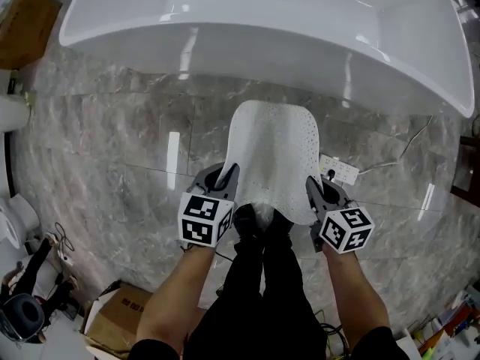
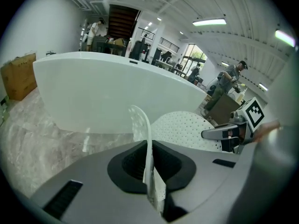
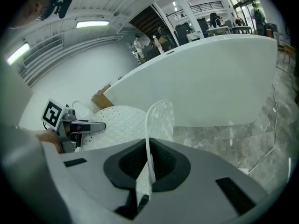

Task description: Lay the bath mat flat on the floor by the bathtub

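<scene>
A white perforated bath mat [image 1: 273, 160] hangs stretched between my two grippers above the marble floor [image 1: 112, 148], its far end reaching toward the white bathtub [image 1: 270, 28]. My left gripper [image 1: 225, 180] is shut on the mat's near left edge, and the thin mat edge [image 2: 148, 157] runs up between its jaws. My right gripper [image 1: 318, 188] is shut on the near right edge, where the mat edge [image 3: 150, 153] stands between its jaws. The bathtub [image 2: 112, 92] fills the background in both gripper views, bathtub [image 3: 205, 83].
A cardboard box [image 1: 120, 313] lies at the lower left, and another brown box [image 1: 22, 25] stands at the upper left. A white power strip [image 1: 339, 172] with a cable lies on the floor just right of the mat. The person's legs [image 1: 262, 291] are below the mat.
</scene>
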`<state>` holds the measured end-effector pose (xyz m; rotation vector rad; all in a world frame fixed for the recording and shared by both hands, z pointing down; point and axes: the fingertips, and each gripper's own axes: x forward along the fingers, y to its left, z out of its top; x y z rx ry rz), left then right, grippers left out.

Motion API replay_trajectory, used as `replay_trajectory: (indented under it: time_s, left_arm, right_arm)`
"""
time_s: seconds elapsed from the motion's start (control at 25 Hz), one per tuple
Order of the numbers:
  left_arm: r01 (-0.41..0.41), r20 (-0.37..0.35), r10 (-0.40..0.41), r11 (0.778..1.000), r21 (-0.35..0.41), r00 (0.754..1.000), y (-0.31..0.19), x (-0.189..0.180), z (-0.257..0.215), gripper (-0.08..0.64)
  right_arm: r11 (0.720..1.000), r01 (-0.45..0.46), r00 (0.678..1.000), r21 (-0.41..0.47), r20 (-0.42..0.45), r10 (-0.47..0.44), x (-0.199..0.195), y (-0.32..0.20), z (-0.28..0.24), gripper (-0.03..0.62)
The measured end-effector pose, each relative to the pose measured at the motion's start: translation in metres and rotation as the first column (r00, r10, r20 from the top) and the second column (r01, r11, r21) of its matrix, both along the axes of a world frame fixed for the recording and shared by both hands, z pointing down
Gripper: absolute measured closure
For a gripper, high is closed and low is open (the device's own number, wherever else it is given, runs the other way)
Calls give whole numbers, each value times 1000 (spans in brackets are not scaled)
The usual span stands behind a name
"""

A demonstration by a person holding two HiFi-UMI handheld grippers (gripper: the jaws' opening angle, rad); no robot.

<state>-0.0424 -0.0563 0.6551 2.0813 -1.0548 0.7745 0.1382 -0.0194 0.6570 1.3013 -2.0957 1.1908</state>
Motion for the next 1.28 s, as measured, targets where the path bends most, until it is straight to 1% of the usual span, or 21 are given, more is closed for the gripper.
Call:
replay_trajectory:
  time_s: [0.12, 0.24, 0.48, 0.64, 0.76, 0.88, 1.0, 1.28]
  left_arm:
    - [14, 15, -14, 1000, -13, 1000, -7, -3, 22, 535]
    - [8, 32, -8, 1000, -11, 999, -16, -3, 40, 535]
    - [-7, 48, 8, 1000, -15, 999, -36, 2, 77, 535]
    - [-27, 57, 27, 1000, -10, 998, -45, 5, 103, 535]
    - [-11, 62, 11, 1000, -4, 998, -56, 3, 122, 535]
    - [17, 47, -17, 1000, -9, 999, -65, 1, 139, 535]
    - [11, 53, -10, 1000, -10, 999, -71, -1, 155, 535]
    - [-4, 78, 4, 1000, -1, 997, -76, -12, 183, 535]
  right_arm:
    - [1000, 8, 1000, -19, -2, -8, 0, -4, 22, 571]
    - [1000, 12, 1000, -25, -13, -12, 1, -11, 44, 571]
    - [998, -39, 999, -45, -16, 39, 2, -32, 83, 571]
    - [998, -34, 999, -46, -20, 33, 0, -42, 100, 571]
    - [999, -23, 999, -39, -27, 22, 4, -48, 113, 571]
    - [999, -31, 999, -41, -40, 30, 13, -55, 132, 571]
    - [998, -47, 998, -45, -44, 45, 20, -60, 152, 571]
    - [998, 4, 997, -56, -75, -8, 18, -62, 195, 571]
